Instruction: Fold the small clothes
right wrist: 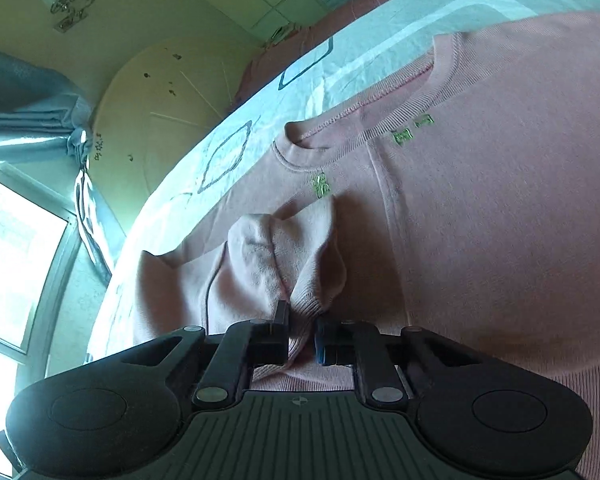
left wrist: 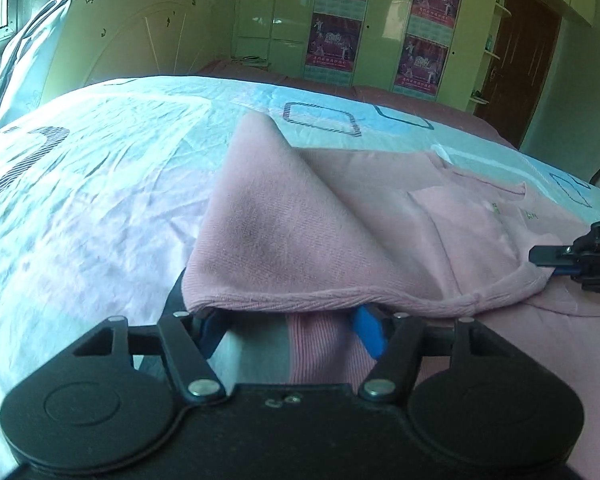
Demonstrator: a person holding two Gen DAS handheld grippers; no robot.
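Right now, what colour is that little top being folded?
Pink, with small green marks near the collar; the sweater shows best in the right wrist view.

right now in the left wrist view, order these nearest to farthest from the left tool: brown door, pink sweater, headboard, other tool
1. pink sweater, draped over the left tool
2. right tool, at the right edge on the sweater
3. headboard, far left, past the bed
4. brown door, far right; close to the headboard's range, hard to call
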